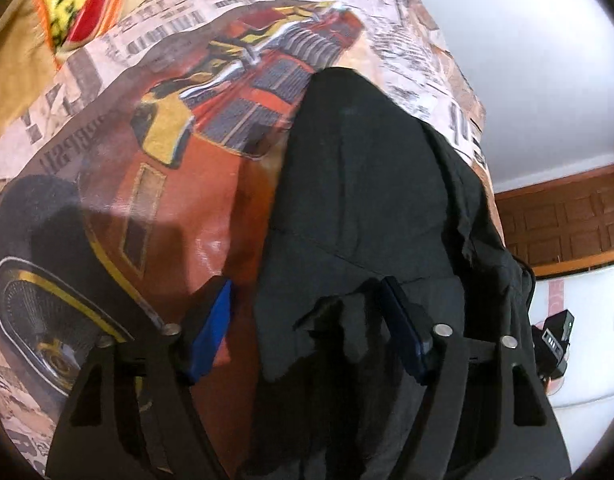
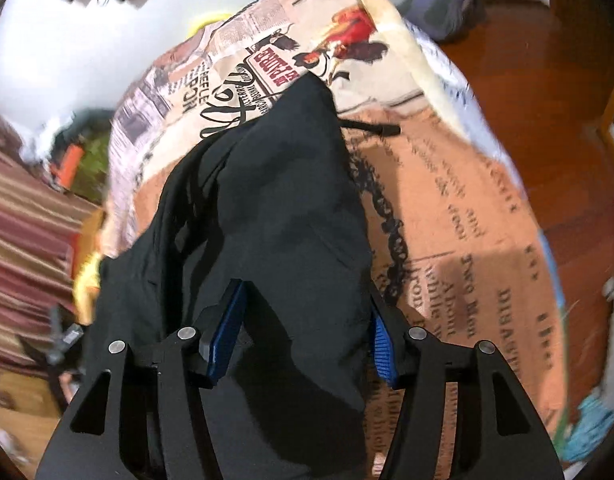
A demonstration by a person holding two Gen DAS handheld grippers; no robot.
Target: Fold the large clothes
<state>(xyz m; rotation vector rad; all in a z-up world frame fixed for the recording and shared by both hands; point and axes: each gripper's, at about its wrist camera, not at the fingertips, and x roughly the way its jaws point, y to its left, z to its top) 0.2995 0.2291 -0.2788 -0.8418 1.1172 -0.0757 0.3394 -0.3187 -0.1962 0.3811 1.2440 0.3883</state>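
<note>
Both tongs stand spread wide with nothing pinched. Left tongs (image 1: 307, 328) hang over the near edge of the black garment (image 1: 367, 184), one blue pad (image 1: 213, 328) above the bed cover, the other above dark cloth. Right tongs (image 2: 303, 336) straddle a raised ridge of the same black garment (image 2: 267, 200), cloth lying between the pads but not squeezed. The garment lies rumpled in a long heap on the printed bed cover (image 1: 167, 208), running away from both cameras. It looks soft, limp and light, likely to sag and slide, so a corner or hem held through both layers seems the best grip. Beyond the bed, wooden floor (image 2: 527, 60).
</note>
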